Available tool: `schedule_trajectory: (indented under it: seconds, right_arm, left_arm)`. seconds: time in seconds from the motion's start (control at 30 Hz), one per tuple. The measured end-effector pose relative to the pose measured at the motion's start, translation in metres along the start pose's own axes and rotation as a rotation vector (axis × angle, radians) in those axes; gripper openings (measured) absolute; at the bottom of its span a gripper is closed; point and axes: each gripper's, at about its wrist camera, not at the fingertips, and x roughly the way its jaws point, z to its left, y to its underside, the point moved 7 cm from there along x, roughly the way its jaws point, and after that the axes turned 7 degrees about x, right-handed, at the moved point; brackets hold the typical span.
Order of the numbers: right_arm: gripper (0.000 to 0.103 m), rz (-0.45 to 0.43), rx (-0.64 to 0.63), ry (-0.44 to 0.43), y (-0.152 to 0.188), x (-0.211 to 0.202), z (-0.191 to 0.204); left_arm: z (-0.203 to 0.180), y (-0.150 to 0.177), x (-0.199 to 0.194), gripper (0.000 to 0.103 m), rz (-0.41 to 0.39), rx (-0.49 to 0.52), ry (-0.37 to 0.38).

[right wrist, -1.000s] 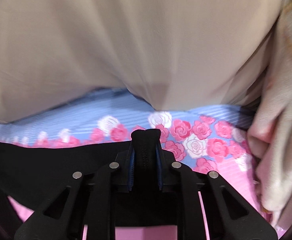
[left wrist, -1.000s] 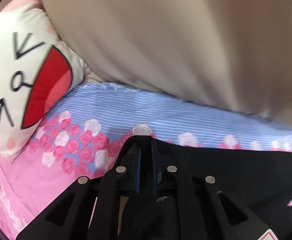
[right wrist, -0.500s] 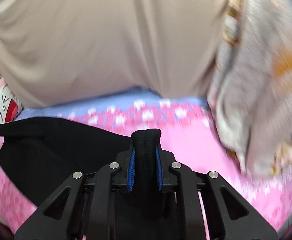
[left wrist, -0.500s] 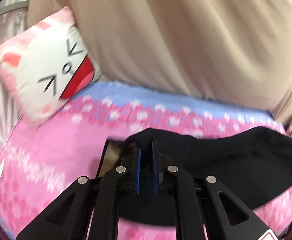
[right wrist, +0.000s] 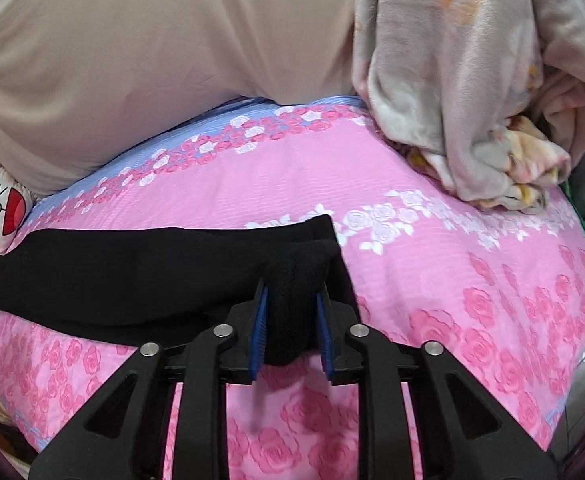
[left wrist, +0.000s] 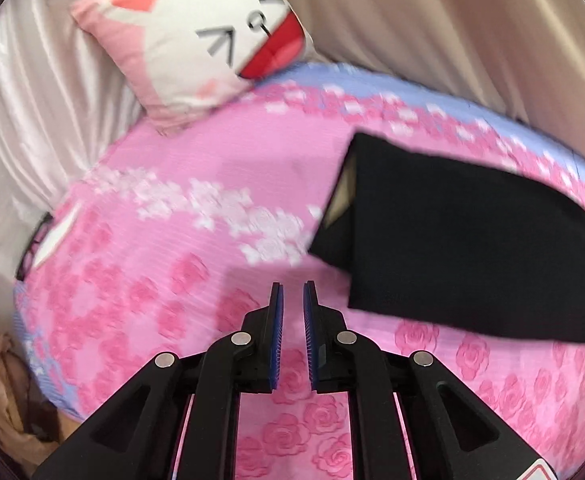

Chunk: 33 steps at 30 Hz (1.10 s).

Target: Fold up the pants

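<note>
On the bed: a pink rose-print bedspread [left wrist: 164,280] is spread out, with black pants [left wrist: 452,256] lying on it as a folded band.
Just changed: half a second ago cloth was pinched in the left tongs [left wrist: 291,308]; now it has been let go, and the tongs have been drawn back off the garment.
Left tongs: slightly parted, nothing between them, held over bare bedspread just beside the near left corner of the pants.
Right tongs: the right tongs [right wrist: 291,320] are clamped on a bunched black corner of the pants [right wrist: 132,280] at the band's right end.
Meaning for the task: a fold seems to have been laid down; release on the right is judged to be next.
Long axis: the band runs left to right across the bed; a tan lining shows at its left end.
Surroundings: a cat-face pillow [left wrist: 208,40] is propped at the far left, a beige curtain [right wrist: 152,60] hangs behind, and a plush blanket [right wrist: 472,80] is heaped at the right.
</note>
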Motion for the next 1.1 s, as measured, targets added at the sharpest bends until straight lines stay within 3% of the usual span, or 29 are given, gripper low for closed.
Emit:
schedule_trajectory:
  seconds: [0.1, 0.13, 0.17, 0.2, 0.23, 0.27, 0.37, 0.47, 0.57, 0.67, 0.7, 0.8, 0.87, 0.93, 0.97, 1.0, 1.07, 1.1]
  right_arm:
    - [0.028, -0.058, 0.061, -0.005, -0.004, -0.023, -0.009]
    - [0.028, -0.078, 0.085, -0.001, -0.006, -0.03, -0.013]
    - [0.029, -0.094, 0.111, -0.002, -0.008, -0.035, -0.018]
    - [0.045, -0.11, 0.145, 0.012, -0.012, -0.04, -0.023]
    - [0.054, -0.118, 0.16, 0.032, -0.016, -0.042, -0.024]
    - [0.063, -0.12, 0.16, 0.04, -0.02, -0.042, -0.022]
    - [0.064, -0.076, 0.176, 0.013, -0.035, -0.031, -0.006]
    - [0.064, 0.039, 0.195, 0.017, -0.034, -0.006, 0.002]
    - [0.064, 0.131, 0.218, 0.002, -0.022, 0.012, 0.006]
    - [0.021, 0.182, 0.061, 0.125, -0.021, 0.026, 0.022]
    - [0.014, 0.151, 0.012, 0.136, -0.029, 0.019, 0.032]
    - [0.013, -0.079, -0.149, 0.115, -0.071, -0.038, 0.071]
    - [0.014, -0.188, -0.271, 0.167, -0.081, -0.069, 0.08]
    - [0.029, -0.173, -0.385, 0.225, -0.063, -0.065, 0.072]
    - [0.056, -0.091, -0.409, 0.288, -0.04, -0.048, 0.049]
    - [0.068, -0.019, -0.405, 0.33, -0.021, -0.036, 0.028]
    - [0.067, 0.103, -0.362, 0.423, 0.016, -0.02, -0.018]
    - [0.066, 0.119, -0.317, 0.453, 0.028, -0.022, -0.037]
  left_arm:
    - [-0.017, -0.016, -0.028, 0.011, -0.066, 0.017, 0.029]
    - [-0.031, -0.021, -0.036, 0.018, -0.089, 0.048, 0.042]
    - [-0.045, -0.026, -0.04, 0.036, -0.105, 0.08, 0.042]
    - [-0.066, -0.03, -0.045, 0.045, -0.13, 0.123, 0.04]
    - [-0.082, -0.036, -0.044, 0.058, -0.144, 0.15, 0.04]
    - [-0.102, -0.04, -0.043, 0.061, -0.163, 0.185, 0.042]
    - [-0.168, -0.044, -0.038, 0.068, -0.193, 0.275, 0.097]
    - [-0.223, -0.035, -0.018, 0.07, -0.156, 0.326, 0.166]
    - [-0.253, -0.019, 0.004, 0.07, -0.11, 0.373, 0.154]
    - [-0.265, 0.001, 0.029, 0.07, -0.028, 0.368, 0.144]
    - [-0.264, 0.005, 0.034, 0.071, -0.014, 0.349, 0.147]
    - [-0.256, 0.009, 0.035, 0.082, -0.04, 0.287, 0.134]
    - [-0.252, 0.011, 0.035, 0.085, -0.036, 0.274, 0.142]
    - [-0.252, 0.014, 0.035, 0.086, -0.035, 0.273, 0.151]
    - [-0.251, 0.014, 0.035, 0.086, -0.037, 0.275, 0.153]
    - [-0.251, 0.016, 0.035, 0.086, -0.039, 0.275, 0.156]
    - [-0.249, 0.014, 0.034, 0.086, -0.037, 0.273, 0.162]
    - [-0.249, 0.014, 0.034, 0.086, -0.034, 0.273, 0.164]
